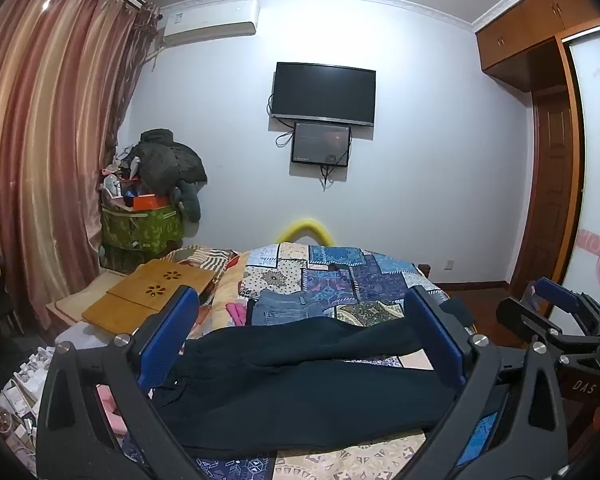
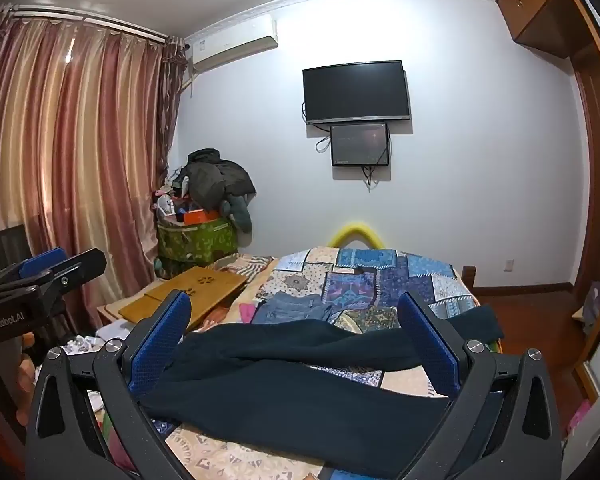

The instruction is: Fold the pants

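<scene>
Dark navy pants lie spread across the near part of the bed, waist at the left, both legs running to the right and parting into a narrow V. The same pants fill the lower middle of the right wrist view. My left gripper hovers above them, open wide, blue pads apart with nothing between them. Likewise my right gripper is open and holds nothing. The right gripper also shows at the right edge of the left wrist view.
A patchwork quilt covers the bed. Folded jeans and a pink item lie beyond the pants. A wooden lap desk sits at the bed's left, with clutter on the floor below. A wardrobe stands at the right.
</scene>
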Demonstrator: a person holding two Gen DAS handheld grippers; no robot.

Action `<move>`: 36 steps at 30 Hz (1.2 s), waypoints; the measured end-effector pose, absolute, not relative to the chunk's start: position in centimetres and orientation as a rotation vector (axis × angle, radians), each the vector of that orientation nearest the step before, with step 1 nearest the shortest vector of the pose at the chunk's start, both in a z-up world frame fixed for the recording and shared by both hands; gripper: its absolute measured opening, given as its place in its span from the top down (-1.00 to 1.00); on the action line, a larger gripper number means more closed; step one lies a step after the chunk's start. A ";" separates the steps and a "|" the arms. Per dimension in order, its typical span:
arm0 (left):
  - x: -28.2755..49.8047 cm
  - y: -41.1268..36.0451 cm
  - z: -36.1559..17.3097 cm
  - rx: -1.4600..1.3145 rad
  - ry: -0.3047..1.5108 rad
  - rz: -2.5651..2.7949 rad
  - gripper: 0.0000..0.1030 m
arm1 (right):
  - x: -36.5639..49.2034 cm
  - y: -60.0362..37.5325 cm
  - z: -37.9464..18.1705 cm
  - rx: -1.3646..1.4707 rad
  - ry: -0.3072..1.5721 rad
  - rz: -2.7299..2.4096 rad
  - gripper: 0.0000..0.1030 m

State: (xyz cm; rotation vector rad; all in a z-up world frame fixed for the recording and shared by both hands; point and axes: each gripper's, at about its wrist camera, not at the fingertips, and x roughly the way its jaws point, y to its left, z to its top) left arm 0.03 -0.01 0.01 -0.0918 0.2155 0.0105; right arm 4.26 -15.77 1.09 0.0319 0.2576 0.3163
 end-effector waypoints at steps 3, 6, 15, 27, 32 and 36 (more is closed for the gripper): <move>0.1 0.1 0.1 -0.094 0.218 0.010 -1.00 | 4.3 -15.8 1.2 0.028 0.260 0.316 -0.99; 0.2 0.5 0.2 -0.104 0.221 0.005 -1.00 | 4.3 -15.7 1.2 0.023 0.262 0.314 -0.99; 0.5 -0.1 0.0 -0.076 0.218 0.007 -1.00 | 4.5 -15.6 0.5 0.030 0.261 0.302 -0.99; 0.5 -0.4 -0.3 -0.058 0.209 0.006 -1.00 | 4.4 -15.8 0.7 0.035 0.262 0.297 -0.99; 0.4 -0.6 -0.2 -0.054 0.207 0.007 -1.00 | 4.6 -16.2 0.8 0.042 0.265 0.298 -0.99; 0.1 -0.8 -0.3 -0.051 0.201 0.008 -1.00 | 4.6 -16.1 0.7 0.041 0.269 0.292 -0.99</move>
